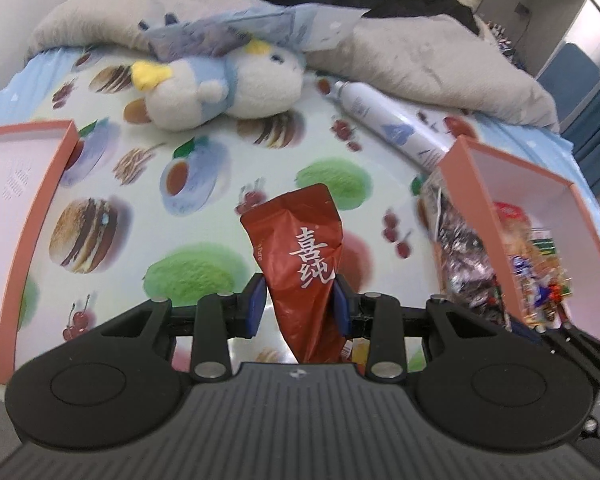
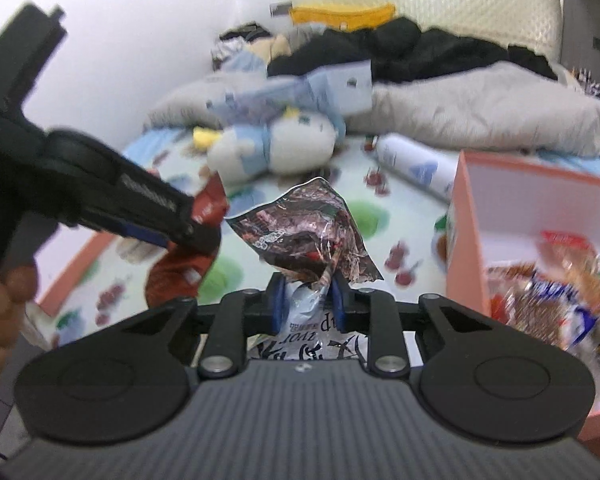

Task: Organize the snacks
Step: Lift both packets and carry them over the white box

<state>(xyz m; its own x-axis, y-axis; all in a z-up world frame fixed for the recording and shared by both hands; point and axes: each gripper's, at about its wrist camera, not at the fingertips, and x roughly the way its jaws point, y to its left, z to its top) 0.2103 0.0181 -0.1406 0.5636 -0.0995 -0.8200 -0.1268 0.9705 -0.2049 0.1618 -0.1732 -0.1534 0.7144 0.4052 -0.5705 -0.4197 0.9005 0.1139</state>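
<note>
Left gripper (image 1: 300, 308) clamping a red snack pouch (image 1: 300, 256) at lower centre, right gripper (image 2: 308, 300) pinching a dark crinkled snack bag (image 2: 312, 236) mid-frame, pink box (image 2: 540, 216) (snacks inside) sitting at right.

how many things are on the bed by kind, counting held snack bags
snack bags held: 2 (red bag, dark bag)
pink boxes: 2 (left box, right box)
plush toy: 1
spray can: 1
total: 6
</note>
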